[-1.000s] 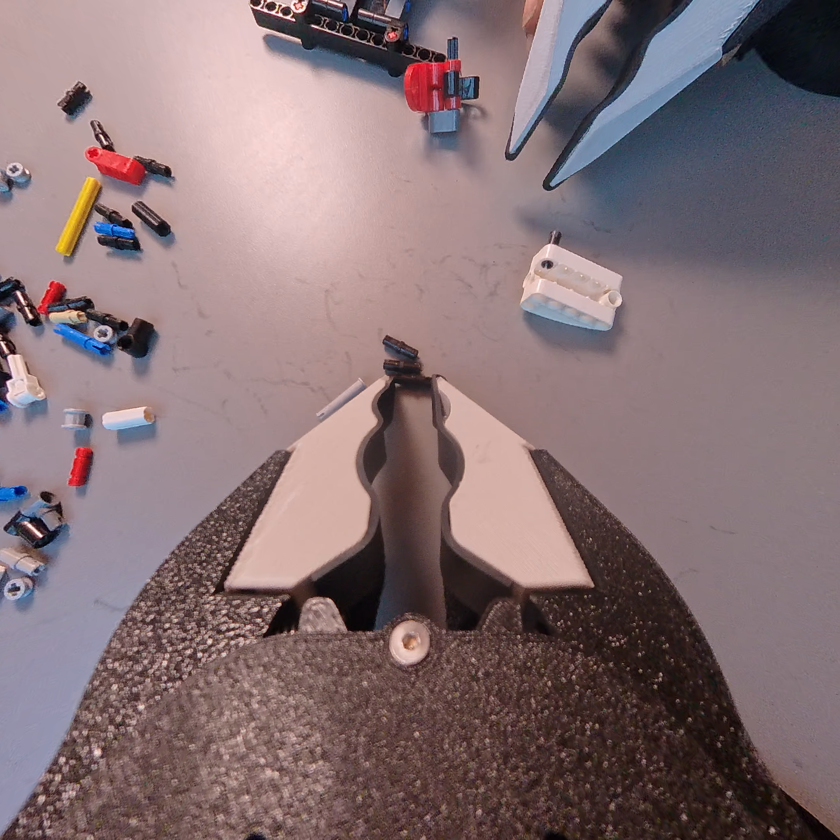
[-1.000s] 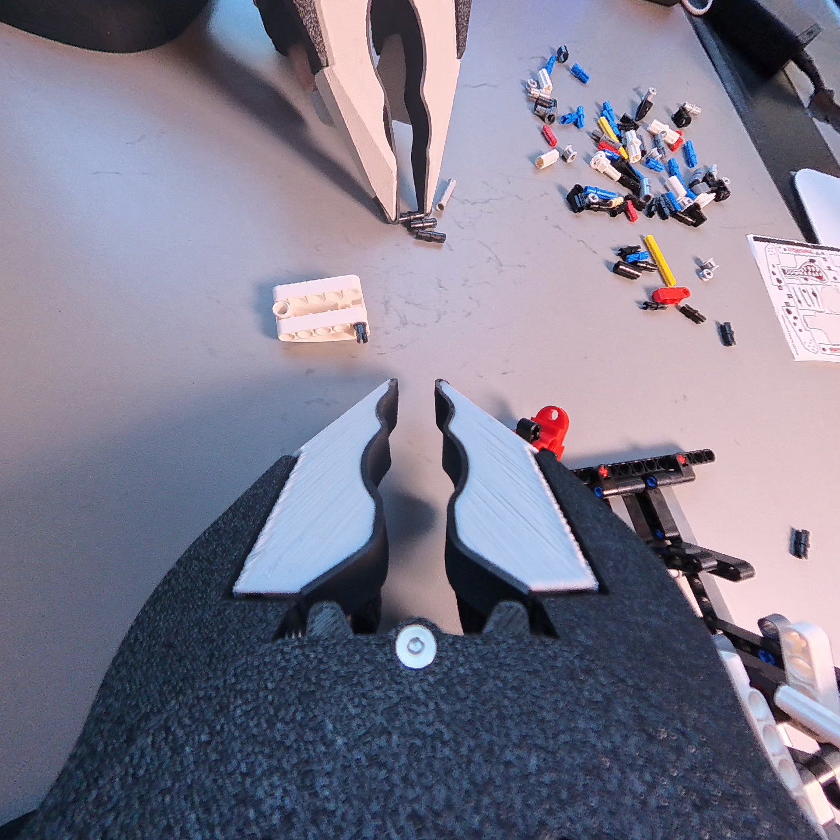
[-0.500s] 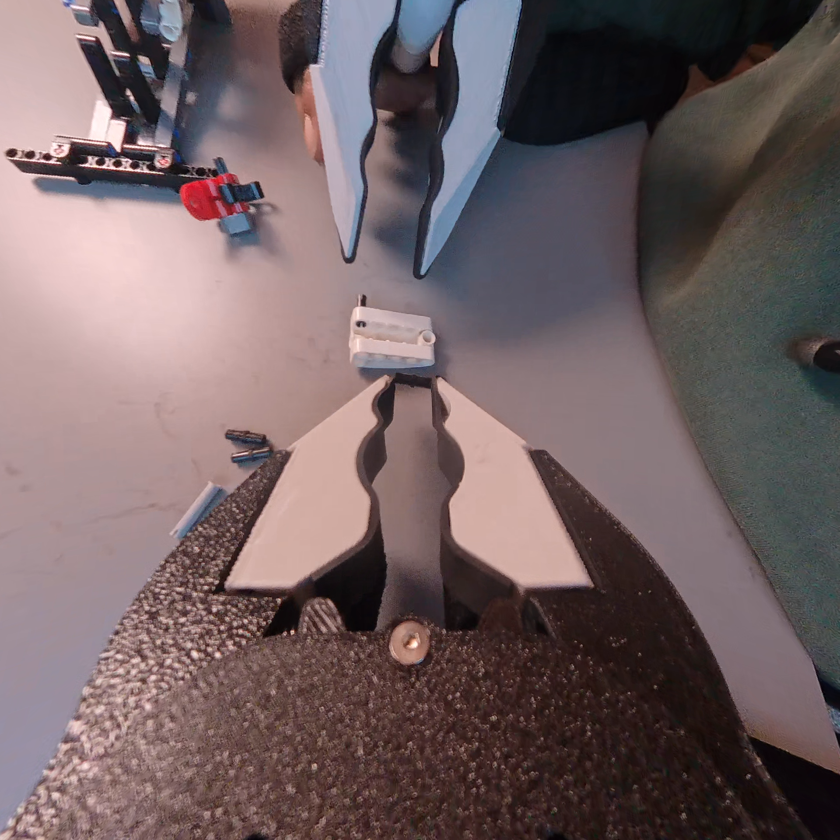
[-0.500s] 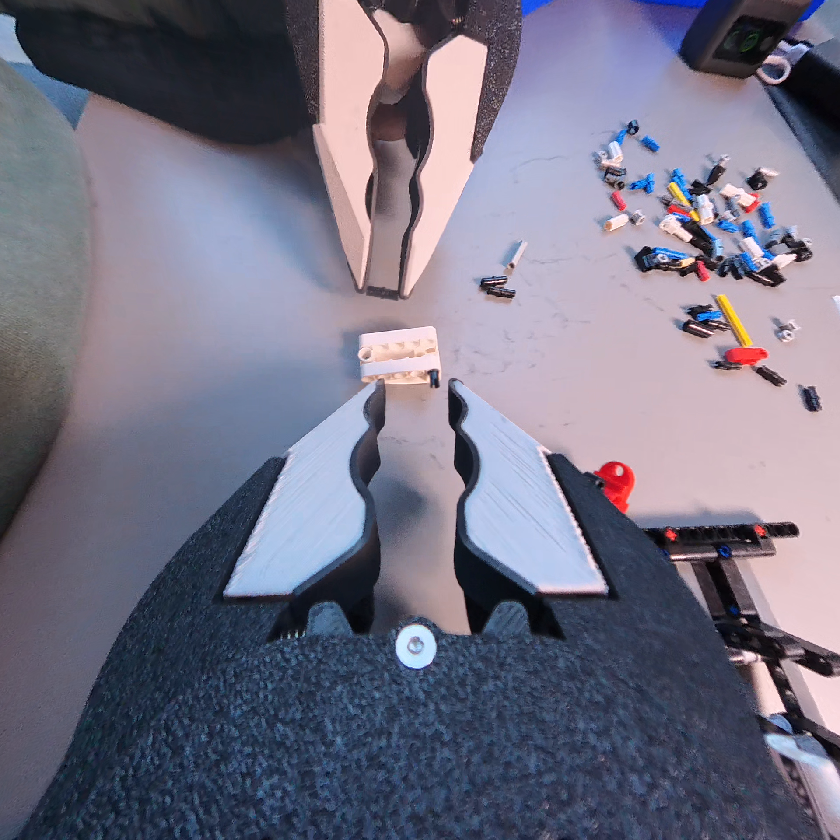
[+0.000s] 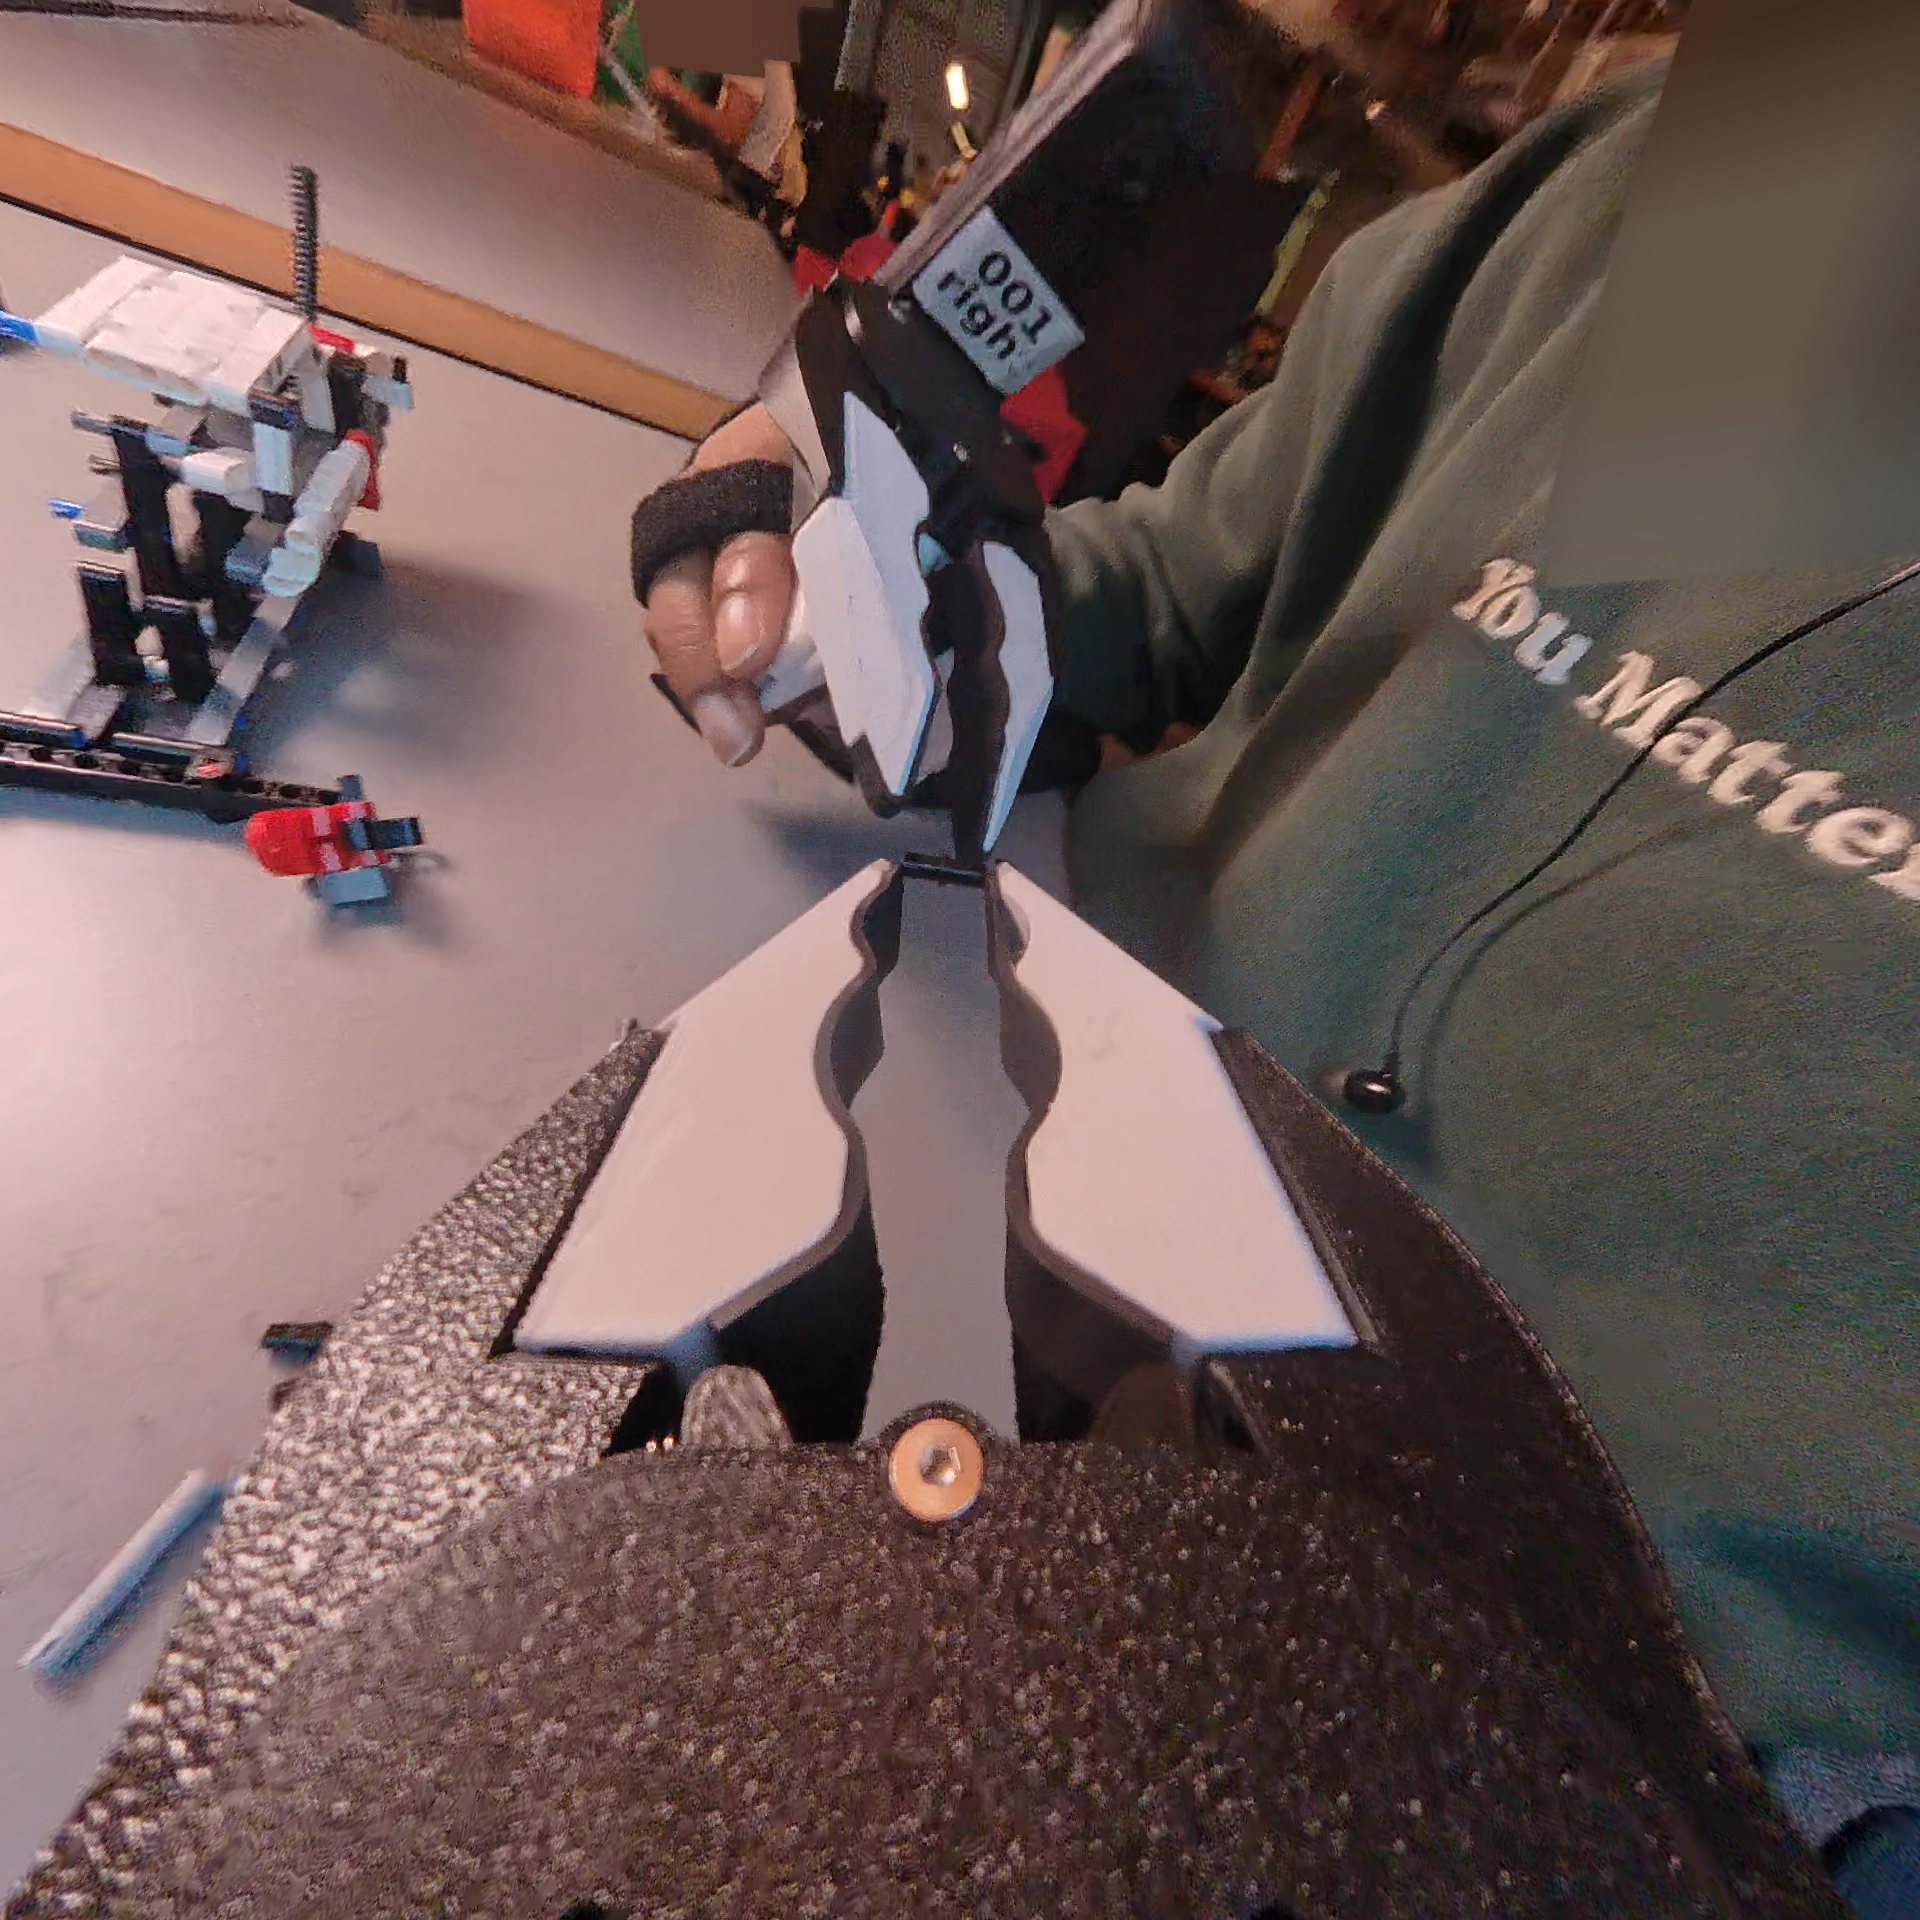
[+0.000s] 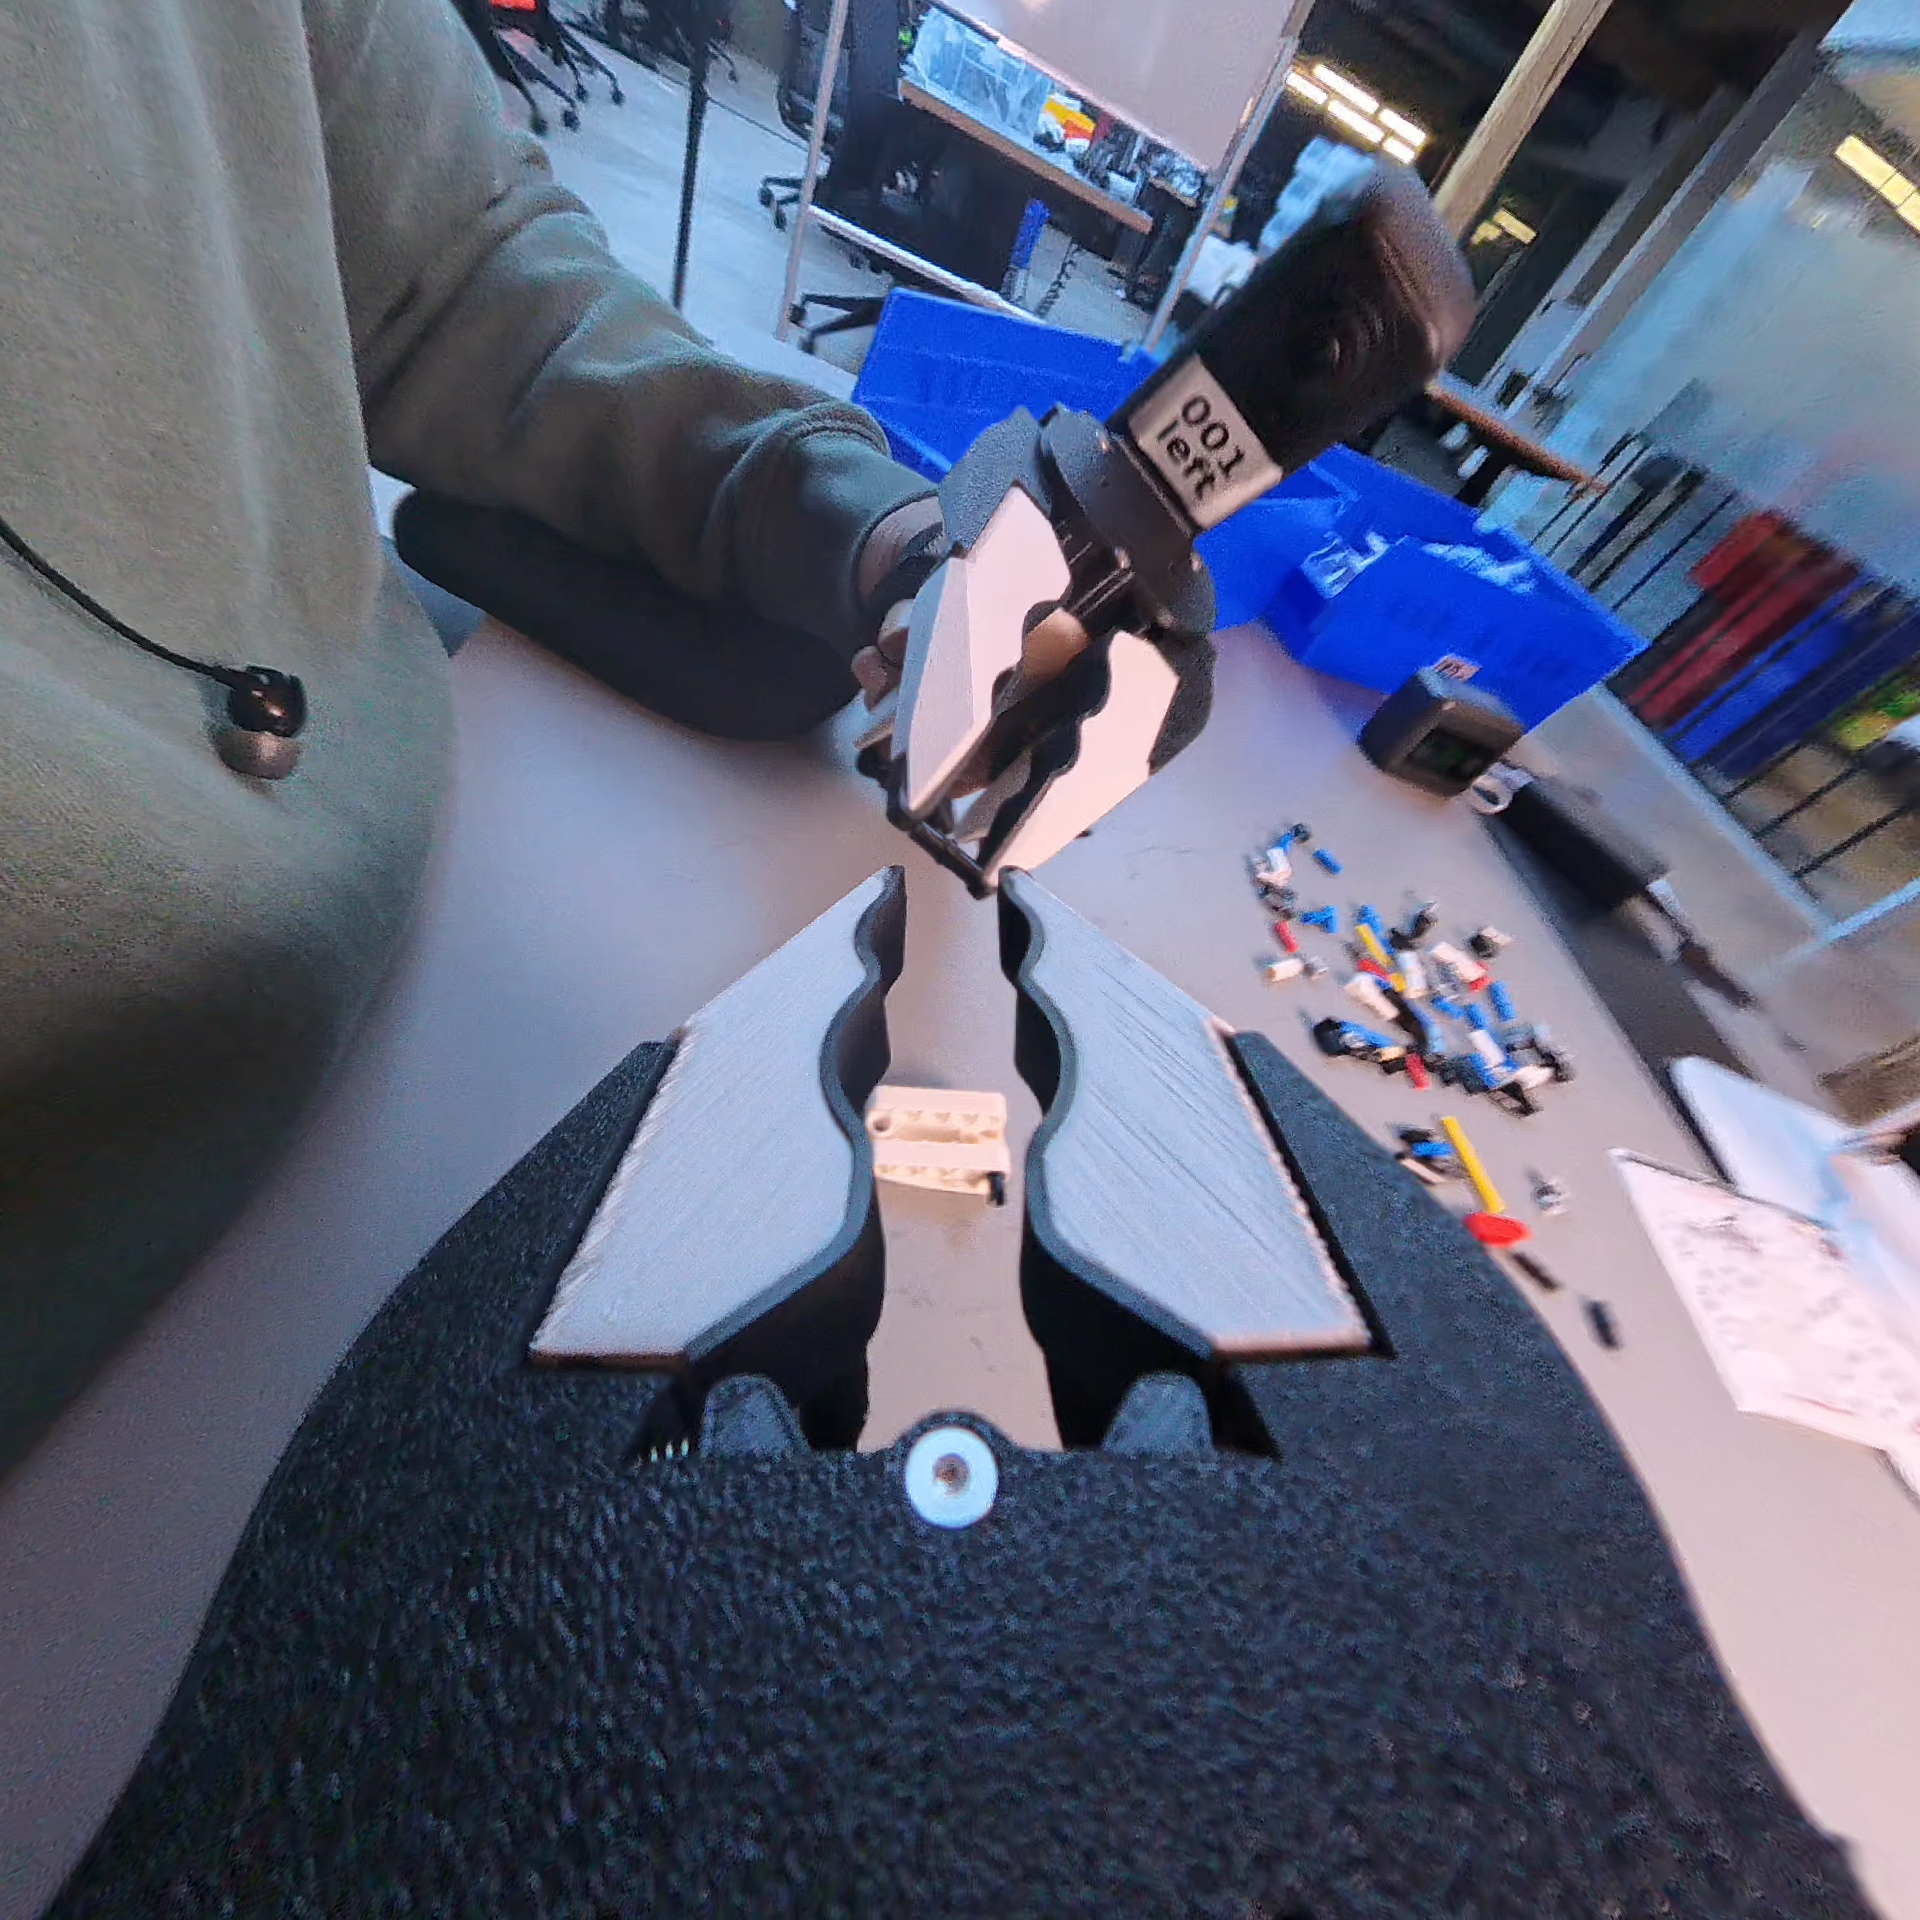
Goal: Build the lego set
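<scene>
While both grippers are lifted off the table and face each other tip to tip, we log the left gripper (image 5: 940, 871) clamped on a small black pin (image 5: 940, 869), held crosswise at the very tips. Right gripper (image 6: 951, 883) has its jaws apart w/ nothing between them; in the right wrist view its tips sit just beside the pin end.

The white panel piece (image 6: 940, 1141), w/ one black pin already in a corner, lies flat on the grey table (image 6: 644, 894), below and between the right gripper's fingers, not gripped. Partly built model (image 5: 208, 468) stands well apart to one side; loose-parts pile (image 6: 1413, 997) and instruction sheet (image 6: 1787, 1309) lie on the other.

Our read: step in hand is prob. a pin handoff or re-grip before seating it in the panel. To do it well:
- the right gripper takes the pin along its axis, leaving one end free for insertion
- the left lets go only once the right has it firmly
- slow approach, since the tip grip is shallow and the pin could pop out
- do this low over the table so a dropped pin stays findable
</scene>
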